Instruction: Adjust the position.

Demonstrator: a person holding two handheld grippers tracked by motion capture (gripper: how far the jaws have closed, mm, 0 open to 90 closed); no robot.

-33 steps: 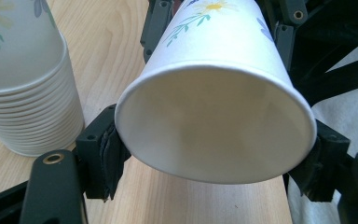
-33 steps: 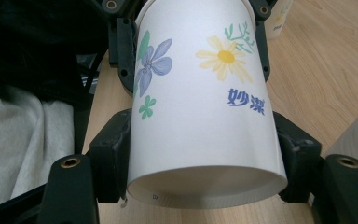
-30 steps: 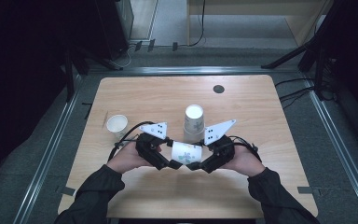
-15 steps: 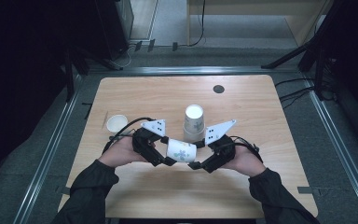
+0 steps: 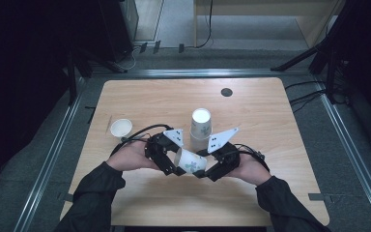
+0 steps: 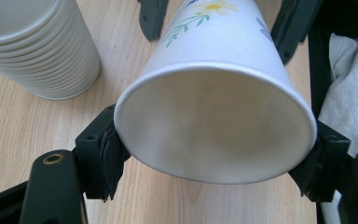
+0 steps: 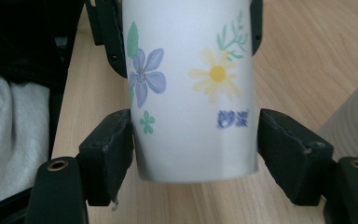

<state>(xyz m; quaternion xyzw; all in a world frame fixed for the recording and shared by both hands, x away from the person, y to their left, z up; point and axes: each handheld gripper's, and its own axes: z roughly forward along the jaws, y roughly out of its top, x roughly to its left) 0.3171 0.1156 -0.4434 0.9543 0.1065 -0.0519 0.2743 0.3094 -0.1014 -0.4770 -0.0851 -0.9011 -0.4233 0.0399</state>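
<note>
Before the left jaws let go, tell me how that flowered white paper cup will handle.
The flowered white paper cup probably crushes easily: its thin wall spans the left gripper jaws at the rim. It looks empty, so likely light. Lying sideways and tapered, it would probably roll in a curve on the wooden table.

Just above the two hands at the middle of the high view, a stack of cups (image 5: pixel 201 124) blocks the way forward. A single small cup (image 5: pixel 121 128) stands at middle left. Bare table (image 5: pixel 174 96) lies open toward the top, right and lower edge
</note>
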